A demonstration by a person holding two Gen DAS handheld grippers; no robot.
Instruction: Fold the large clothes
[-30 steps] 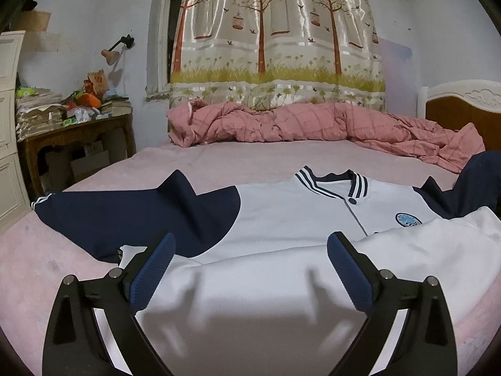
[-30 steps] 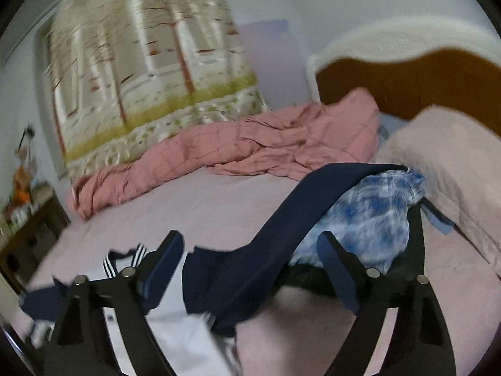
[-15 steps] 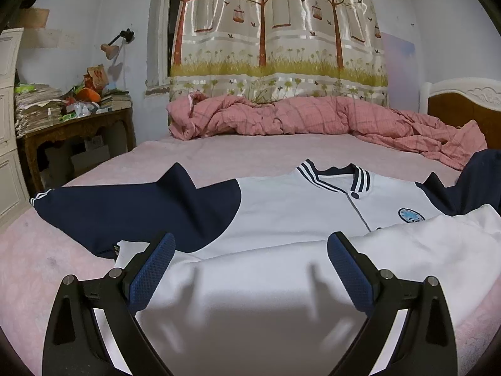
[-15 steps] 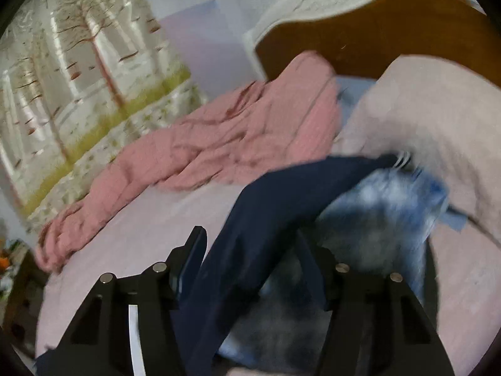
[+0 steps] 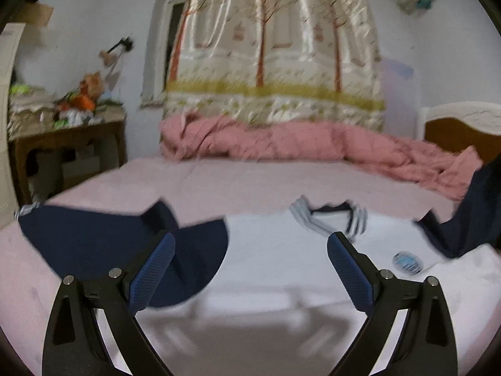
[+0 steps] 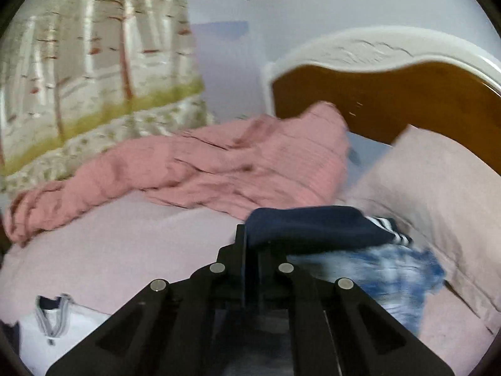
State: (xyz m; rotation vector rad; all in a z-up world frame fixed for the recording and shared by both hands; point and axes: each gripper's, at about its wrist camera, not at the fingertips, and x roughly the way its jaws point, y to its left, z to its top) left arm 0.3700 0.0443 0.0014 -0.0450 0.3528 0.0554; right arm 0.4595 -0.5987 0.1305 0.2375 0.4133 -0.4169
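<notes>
Jacket [image 5: 281,250] is lying flat across the pink bed [image 5: 219,181], collar toward the curtain [image 5: 275,62], right claw [image 6: 250,244] pinching its navy sleeve [image 6: 313,222], left claw [image 5: 250,250] gaping empty.

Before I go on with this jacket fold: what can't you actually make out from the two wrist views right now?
- Right gripper, right wrist view: shut on the navy sleeve; the pads are hidden by fabric and fingers.
- Chest badge, left wrist view: blurred, design unreadable.
- Jacket hem, left wrist view: cut off by the bottom edge and the open left gripper.
- Blue-and-white cloth, right wrist view: motion-blurred, so its kind is unclear.
</notes>
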